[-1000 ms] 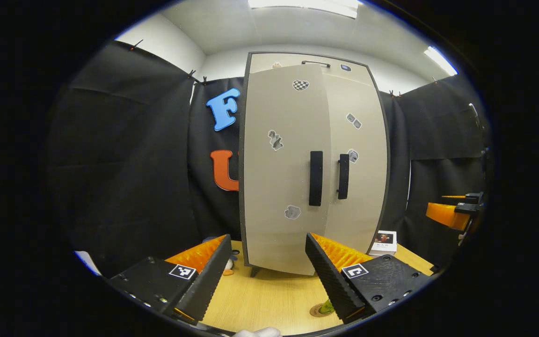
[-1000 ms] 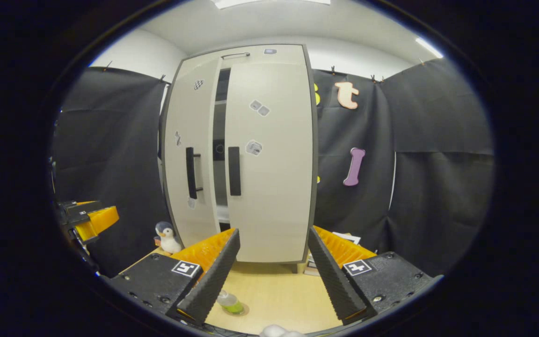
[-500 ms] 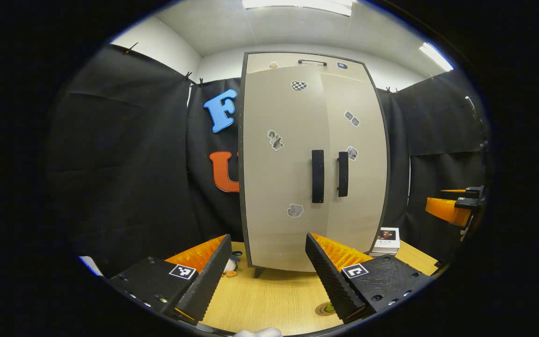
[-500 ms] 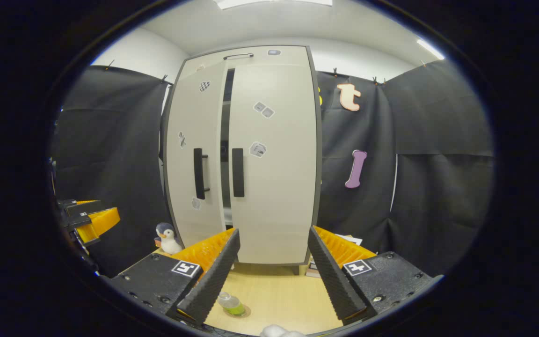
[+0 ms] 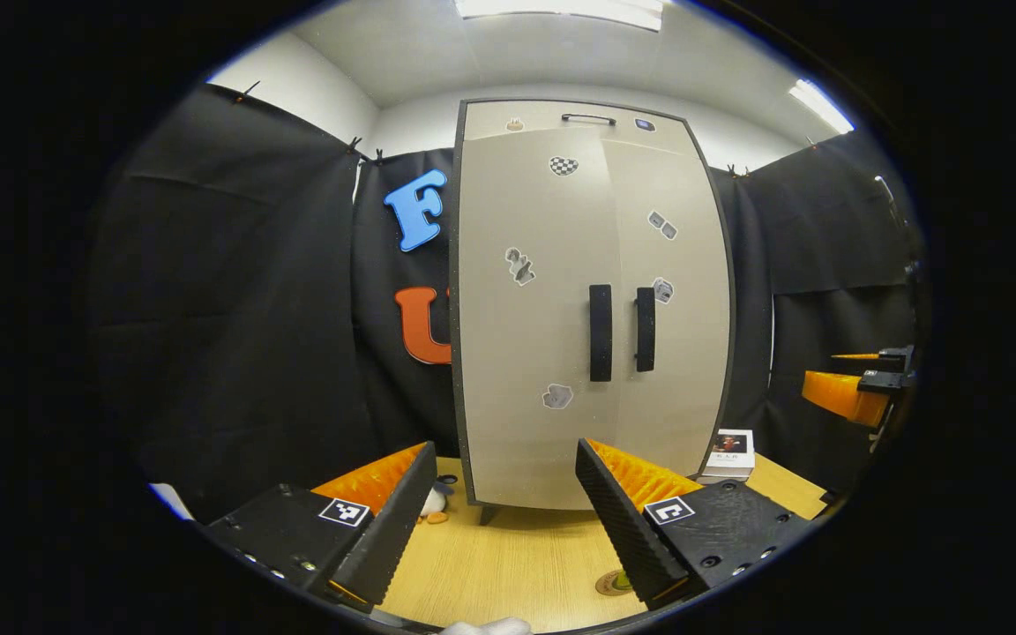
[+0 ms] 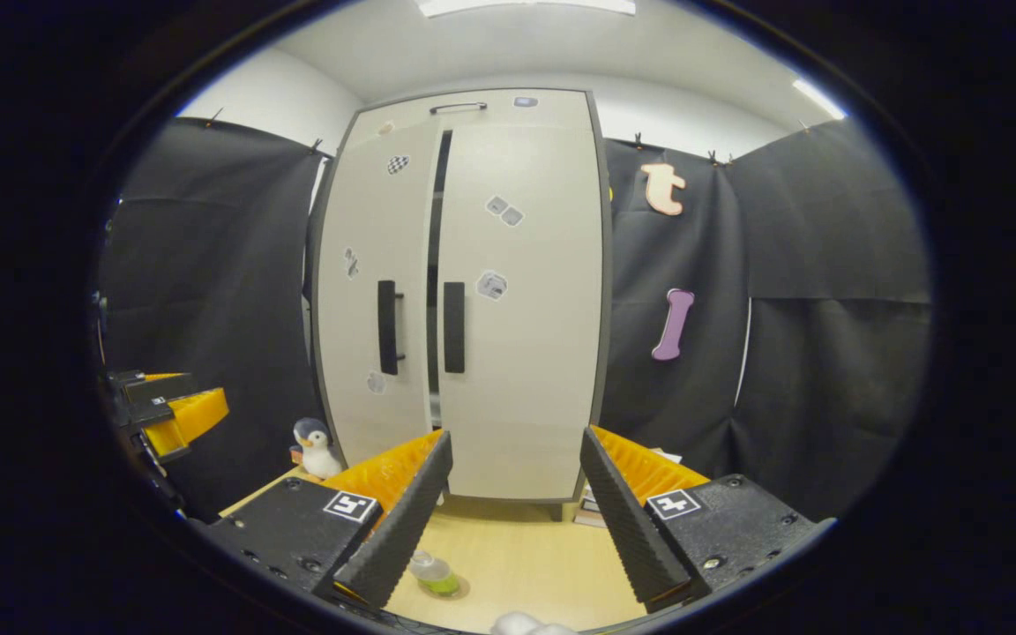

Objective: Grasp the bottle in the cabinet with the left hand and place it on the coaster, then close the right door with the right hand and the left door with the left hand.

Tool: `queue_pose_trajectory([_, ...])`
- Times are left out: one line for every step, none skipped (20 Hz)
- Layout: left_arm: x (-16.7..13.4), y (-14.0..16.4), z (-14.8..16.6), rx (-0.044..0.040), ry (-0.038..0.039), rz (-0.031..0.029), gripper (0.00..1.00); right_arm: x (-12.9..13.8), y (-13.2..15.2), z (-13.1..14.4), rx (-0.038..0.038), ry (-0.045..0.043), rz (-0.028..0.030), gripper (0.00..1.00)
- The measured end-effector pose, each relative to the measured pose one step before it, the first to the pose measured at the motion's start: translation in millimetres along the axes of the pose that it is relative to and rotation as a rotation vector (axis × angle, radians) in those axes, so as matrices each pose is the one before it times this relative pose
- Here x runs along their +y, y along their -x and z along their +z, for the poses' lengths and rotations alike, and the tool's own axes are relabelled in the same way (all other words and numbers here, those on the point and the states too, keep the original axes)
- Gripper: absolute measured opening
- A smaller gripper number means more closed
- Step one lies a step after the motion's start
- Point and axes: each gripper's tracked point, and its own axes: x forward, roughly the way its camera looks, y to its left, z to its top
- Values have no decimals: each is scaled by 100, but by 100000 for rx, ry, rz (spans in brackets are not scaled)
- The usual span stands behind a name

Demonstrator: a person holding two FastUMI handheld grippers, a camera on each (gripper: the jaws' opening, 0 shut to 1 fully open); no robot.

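Observation:
The tall beige cabinet (image 5: pixel 592 291) stands on the wooden table. In the right gripper view its right door (image 6: pixel 521 291) lies flush, and the left door (image 6: pixel 376 291) leaves a thin dark gap beside it. The black handles (image 5: pixel 599 332) sit side by side. The clear bottle with green liquid (image 6: pixel 434 573) stands on the round coaster (image 5: pixel 611 583) in front of the cabinet. My left gripper (image 5: pixel 504 450) is open and holds nothing, well back from the doors. My right gripper (image 6: pixel 516 437) is open too, also clear of the cabinet.
A toy penguin (image 6: pixel 315 449) stands at the cabinet's left foot. A small stack of books (image 5: pixel 728 452) lies at its right foot. Black cloth walls close in on both sides. Bare tabletop (image 6: pixel 526 556) stretches between the grippers and the cabinet.
The left door has swung further shut, and the dark gap between the doors has narrowed to a slit. Both grippers stayed open and hardly shifted.

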Motion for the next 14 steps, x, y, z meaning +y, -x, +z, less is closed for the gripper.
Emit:
queue_pose_trajectory([-100, 28, -24, 159, 113, -58, 97, 119, 82, 28, -20, -252, 270, 96])
queue_pose_trajectory([61, -1, -31, 160, 116, -69, 97, 43, 54, 55, -135, 191, 20, 96])
queue_pose_trajectory([-46, -1, -58, 5, 28, -175, 97, -24, 23, -1, -212, 230, -12, 96])
queue_pose_trajectory([-94, -1, -2, 33, 18, -23, 97, -15, 15, 5, 7, 71, 5, 96])
queue_pose_trajectory([-63, -57, -29, 62, -9, -158, 97, 86, 9, -66, 22, -133, 258, 96])
queue_pose_trajectory([-59, 79, 10, -9, 26, 16, 97, 39, 60, 15, 2, -143, 8, 96])
queue_pose_trajectory([16, 13, -10, -192, 38, 63, 97, -74, -16, 3, -14, -119, 6, 96])
queue_pose_trajectory([-82, 47, 17, 129, 56, -78, 97, -58, 27, 14, -60, -40, -89, 96])
queue_pose_trajectory([61, 1, 42, 6, 114, 78, 97, -121, 13, -11, -104, 62, -238, 96])
queue_pose_trajectory([-9, -67, -17, 0, 80, -74, 97, -80, 39, 17, -218, 100, -45, 96])
queue_pose_trajectory([-38, 60, 68, -242, -62, -30, 97, -98, -84, -129, 99, 172, -388, 94])
queue_pose_trajectory([-65, 31, -15, 34, -246, -23, 97, -96, 53, -121, 307, -1, -134, 94])
queue_pose_trajectory([81, -48, -43, 199, -116, 129, 97, 27, -33, -146, 162, -329, 117, 94])
queue_pose_trajectory([-23, 28, -34, 82, 145, -98, 97, 58, -4, -2, 225, -239, 74, 96])
